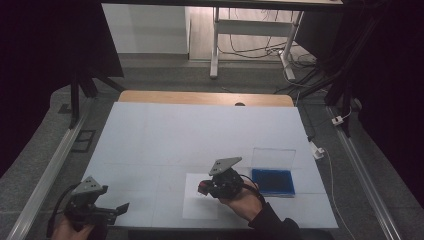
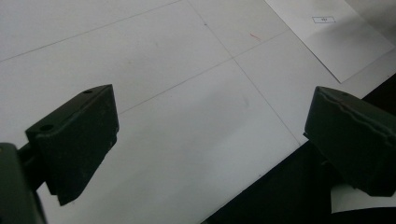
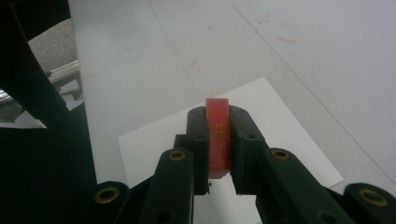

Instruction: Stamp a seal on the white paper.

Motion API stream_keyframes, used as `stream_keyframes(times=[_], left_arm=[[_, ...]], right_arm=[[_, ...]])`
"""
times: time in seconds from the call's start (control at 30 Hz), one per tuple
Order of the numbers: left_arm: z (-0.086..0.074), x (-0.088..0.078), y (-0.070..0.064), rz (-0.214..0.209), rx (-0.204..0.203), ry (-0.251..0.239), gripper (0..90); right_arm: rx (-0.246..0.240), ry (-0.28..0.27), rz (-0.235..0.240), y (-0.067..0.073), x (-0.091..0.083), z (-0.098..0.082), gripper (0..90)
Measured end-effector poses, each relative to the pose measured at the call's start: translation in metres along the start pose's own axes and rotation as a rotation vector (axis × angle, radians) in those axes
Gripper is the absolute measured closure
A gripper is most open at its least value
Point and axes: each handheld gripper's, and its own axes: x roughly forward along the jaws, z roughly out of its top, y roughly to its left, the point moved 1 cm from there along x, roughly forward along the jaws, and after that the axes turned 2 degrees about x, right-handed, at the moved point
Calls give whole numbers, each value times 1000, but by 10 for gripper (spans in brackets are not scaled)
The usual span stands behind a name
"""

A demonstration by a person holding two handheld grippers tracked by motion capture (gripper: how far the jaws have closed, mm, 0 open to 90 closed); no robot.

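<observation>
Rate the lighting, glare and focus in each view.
High view: dim, dark surroundings, table evenly lit, glare on the blue case's clear lid. Left gripper view: jaws close and soft. Right gripper view: red block fairly sharp, paper sheet bright.

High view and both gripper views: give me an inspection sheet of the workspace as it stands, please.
Surface: pale sheet covering the table, faint red marks.
Job's things: small red block clamped upright between the jaws, above the white paper; open blue case with clear lid raised, right of the paper.
Clutter: nothing seen.
Grippers: right gripper shut on the block; left gripper open, nothing between its jaws, at the table's near left edge.
Cables: black cable trailing from the right gripper; loose wires on the floor beyond the table.
Surroundings: dark curtains, white desk frame behind.
</observation>
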Motion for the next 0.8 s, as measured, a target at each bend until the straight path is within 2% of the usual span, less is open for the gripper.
stream_keyframes(times=[0.33,0.8], left_arm=[[0,0,0,-1,-1,1,33],[0,0,0,-7,0,1,37]], right_arm=[[-1,-18,-16,-2,-16,-4,796],[48,-39,-46,-12,-40,-12,795]])
